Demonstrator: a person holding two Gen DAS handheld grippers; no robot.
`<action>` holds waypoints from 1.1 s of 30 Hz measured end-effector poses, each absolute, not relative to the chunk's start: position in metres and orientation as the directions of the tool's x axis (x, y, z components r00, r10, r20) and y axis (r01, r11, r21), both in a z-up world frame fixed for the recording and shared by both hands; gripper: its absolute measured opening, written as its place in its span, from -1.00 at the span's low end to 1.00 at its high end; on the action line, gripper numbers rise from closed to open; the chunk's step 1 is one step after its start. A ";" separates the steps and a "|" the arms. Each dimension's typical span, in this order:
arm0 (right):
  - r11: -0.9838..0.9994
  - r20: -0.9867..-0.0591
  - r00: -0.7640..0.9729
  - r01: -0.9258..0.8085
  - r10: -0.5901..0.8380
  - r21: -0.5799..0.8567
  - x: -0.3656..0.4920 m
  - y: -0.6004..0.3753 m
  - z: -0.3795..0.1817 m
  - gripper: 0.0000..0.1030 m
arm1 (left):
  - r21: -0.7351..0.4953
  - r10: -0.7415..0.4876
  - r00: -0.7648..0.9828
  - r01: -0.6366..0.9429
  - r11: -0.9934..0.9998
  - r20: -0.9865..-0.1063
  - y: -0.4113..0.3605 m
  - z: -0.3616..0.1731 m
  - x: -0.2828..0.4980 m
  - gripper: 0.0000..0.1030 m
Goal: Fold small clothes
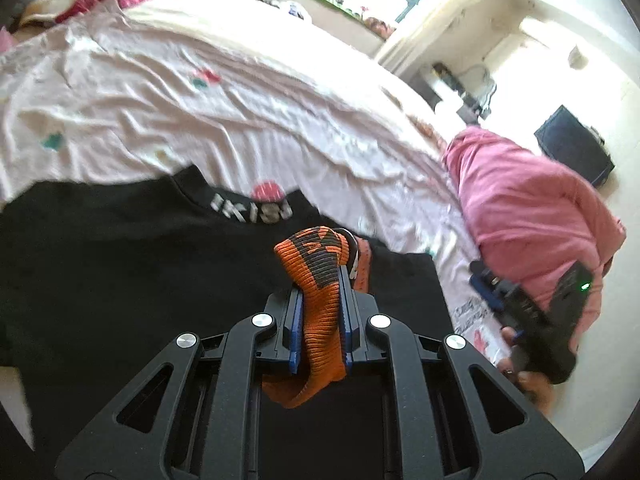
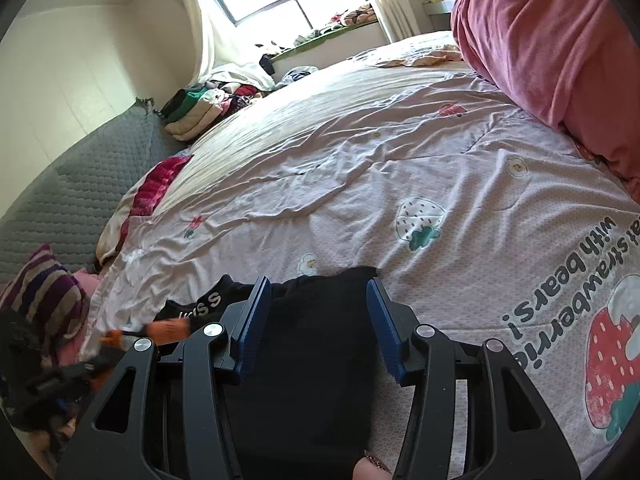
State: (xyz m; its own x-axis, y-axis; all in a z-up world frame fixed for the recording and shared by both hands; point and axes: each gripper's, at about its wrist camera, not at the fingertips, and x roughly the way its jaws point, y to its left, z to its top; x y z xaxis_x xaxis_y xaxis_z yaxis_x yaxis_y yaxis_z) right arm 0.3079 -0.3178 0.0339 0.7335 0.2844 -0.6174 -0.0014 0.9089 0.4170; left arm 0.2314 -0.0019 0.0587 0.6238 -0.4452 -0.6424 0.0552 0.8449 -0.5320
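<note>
My left gripper (image 1: 320, 276) is shut on an orange and black knit sock (image 1: 320, 312), held above a black garment (image 1: 120, 264) with white lettering at its collar, spread on the bed. My right gripper (image 2: 318, 284) is open and empty, hovering over the right part of the same black garment (image 2: 312, 352). The sock and the left gripper show blurred at the left of the right wrist view (image 2: 164, 330). The right gripper shows at the right of the left wrist view (image 1: 520, 304).
The bed has a pale pink sheet (image 2: 400, 160) with strawberry prints. A pink pillow (image 2: 560, 40) lies at the right. A striped purple cloth (image 2: 48, 292) sits at the left edge. Piled clothes (image 2: 204, 104) lie by the window. A dark box (image 1: 572, 144) stands on the floor.
</note>
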 end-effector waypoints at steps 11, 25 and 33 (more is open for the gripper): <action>0.943 -0.648 0.716 -0.045 0.261 0.331 0.312 -0.287 0.029 -0.05 | -0.520 -0.390 0.645 -0.015 0.854 -0.658 0.045 0.057 0.215 -0.88; 0.968 -0.687 0.681 -0.178 0.252 0.180 0.308 -0.238 0.021 -0.05 | -0.379 -0.203 0.697 -0.107 0.919 -0.688 0.069 0.054 0.199 -0.77; 0.950 -0.739 0.609 -0.276 0.290 0.146 0.303 -0.202 0.000 0.02 | -0.225 -0.141 0.585 -0.073 0.972 -0.799 0.045 0.013 0.217 -0.63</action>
